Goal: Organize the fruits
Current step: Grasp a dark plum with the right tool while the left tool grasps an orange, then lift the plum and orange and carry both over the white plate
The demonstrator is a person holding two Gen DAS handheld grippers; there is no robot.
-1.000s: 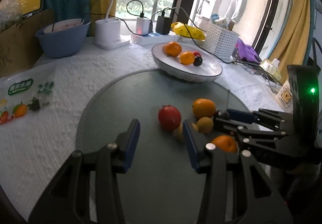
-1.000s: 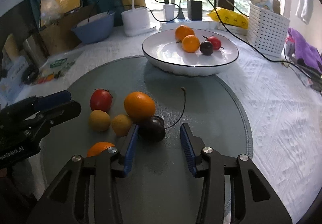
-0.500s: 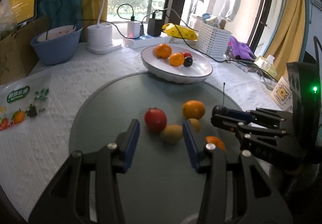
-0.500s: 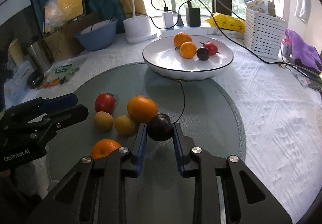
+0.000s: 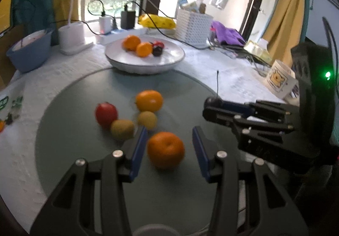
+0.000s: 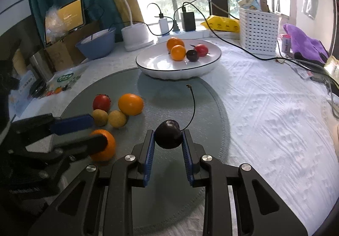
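My right gripper [image 6: 168, 139] is shut on a dark cherry [image 6: 168, 137] with a long stem and holds it above the grey round mat [image 6: 203, 108]; it also shows in the left wrist view [image 5: 211, 106]. My left gripper [image 5: 167, 149] is open, its fingers either side of an orange [image 5: 165, 149] on the mat; the orange also shows in the right wrist view [image 6: 103, 148]. Further back on the mat lie a red tomato [image 5: 106, 114], two small yellow fruits [image 5: 122, 129] and another orange [image 5: 149, 100]. The white plate [image 6: 161, 64] holds two oranges, a dark cherry and a red fruit.
A blue bowl [image 6: 96, 44], a white lamp base [image 6: 136, 37], chargers with cables and a white basket [image 6: 258, 32] stand at the back. A mug [image 5: 279, 79] sits at the right. A fruit-printed bag [image 5: 8, 104] lies at the left.
My right gripper closed on the dark cherry and lifted it off the mat. My left gripper moved right, from the tomato and yellow fruit to straddle the near orange.
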